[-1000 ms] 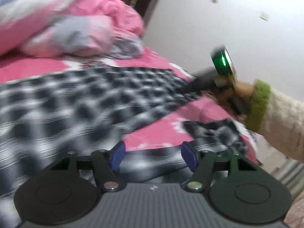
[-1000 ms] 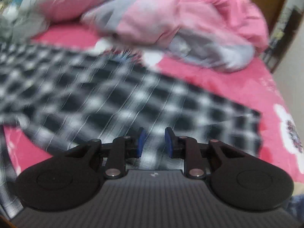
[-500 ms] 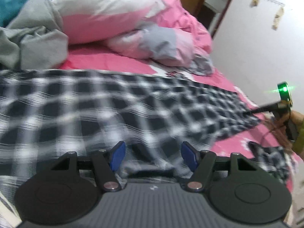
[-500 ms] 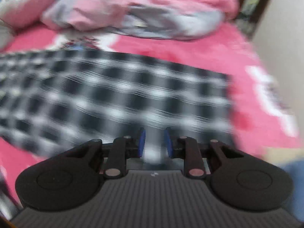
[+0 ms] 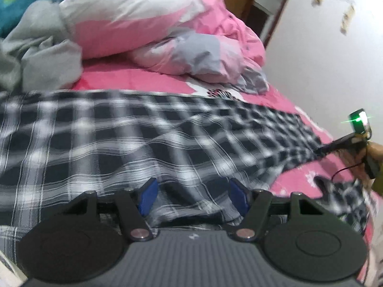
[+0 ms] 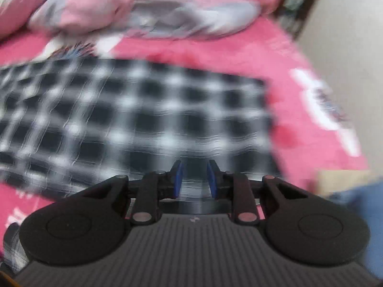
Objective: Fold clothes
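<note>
Garment under inspection: a black-and-white checked woven shirt (image 5: 134,141), lying across a pink printed bedsheet (image 5: 296,184), with a heap of pink, white and grey bedding (image 5: 153,24) and a crumpled grey cloth (image 5: 40,62) beyond it.

Change noted over the last second: the cloth was bunched and slack with a loose flap near the person's hand; it is now drawn out into a long, flatter band, and both cameras have swung to look along it.

Left gripper (image 5: 194,197): blue pads wide apart, nothing between them, poised just over the shirt's near edge, where a ridge of fabric is rucked up.

Right gripper (image 6: 194,179): pads close together with a narrow gap. Checked cloth lies at their tips, and the left view shows the fabric pulled taut toward this tool (image 5: 335,147), so a pinch on the far edge is likely; motion blur prevents confirmation.

Assessment: spreading looks largely achieved; whether any fold is made cannot be told.
</note>
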Demonstrator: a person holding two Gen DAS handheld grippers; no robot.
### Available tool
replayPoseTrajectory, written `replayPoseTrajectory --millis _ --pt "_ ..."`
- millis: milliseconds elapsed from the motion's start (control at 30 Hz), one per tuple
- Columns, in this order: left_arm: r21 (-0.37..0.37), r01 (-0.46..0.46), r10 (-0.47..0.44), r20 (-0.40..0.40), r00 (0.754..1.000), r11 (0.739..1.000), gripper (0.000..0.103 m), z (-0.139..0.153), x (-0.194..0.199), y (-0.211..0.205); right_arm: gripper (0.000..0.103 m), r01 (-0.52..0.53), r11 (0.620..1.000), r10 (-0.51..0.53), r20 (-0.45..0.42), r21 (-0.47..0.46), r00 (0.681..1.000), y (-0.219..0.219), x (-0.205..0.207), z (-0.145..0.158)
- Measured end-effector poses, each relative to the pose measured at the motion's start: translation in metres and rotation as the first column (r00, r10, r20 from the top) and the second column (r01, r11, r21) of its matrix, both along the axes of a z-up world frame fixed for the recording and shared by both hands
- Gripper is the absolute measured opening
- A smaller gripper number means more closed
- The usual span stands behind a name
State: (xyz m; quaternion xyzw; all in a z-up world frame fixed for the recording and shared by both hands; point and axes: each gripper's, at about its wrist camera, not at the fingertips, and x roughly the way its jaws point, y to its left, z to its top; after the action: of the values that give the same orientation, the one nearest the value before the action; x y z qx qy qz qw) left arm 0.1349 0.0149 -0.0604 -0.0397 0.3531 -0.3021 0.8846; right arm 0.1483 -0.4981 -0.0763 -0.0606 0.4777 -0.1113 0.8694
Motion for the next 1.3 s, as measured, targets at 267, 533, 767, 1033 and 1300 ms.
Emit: replayPoseTrajectory --millis 267,533,767,1033,1300 --pt "0.056 0.15 -0.152 0.042 0.987 0.987 0.066 -0.001 -0.015 -0.043 0.021 0.052 0.994 -0.063 -0.119 -0.092 0.991 -0.01 -0.018 0.011" --pt "0.186 0.245 -0.265 0.088 0.96 0.951 0.061 -0.017 -0.018 -0.13 0.023 -0.094 0.992 0.092 -0.023 -0.081 0.995 0.027 0.022 0.003" --pt "0.239 0.298 -0.333 0.124 0.935 0.924 0.057 -0.021 -0.019 -0.176 0.028 0.196 0.967 -0.203 0.033 0.161 0.979 -0.042 -0.041 0.009" --pt "0.283 0.29 -0.346 0.175 0.922 0.914 0.026 -0.023 -0.021 -0.202 0.045 0.473 0.659 -0.614 0.057 0.585 0.787 -0.09 -0.059 -0.003" --pt "0.253 0.294 -0.349 0.209 0.913 0.922 0.001 -0.02 -0.024 -0.206 0.003 0.477 0.728 -0.608 0.142 0.491 0.781 -0.092 -0.043 -0.013"
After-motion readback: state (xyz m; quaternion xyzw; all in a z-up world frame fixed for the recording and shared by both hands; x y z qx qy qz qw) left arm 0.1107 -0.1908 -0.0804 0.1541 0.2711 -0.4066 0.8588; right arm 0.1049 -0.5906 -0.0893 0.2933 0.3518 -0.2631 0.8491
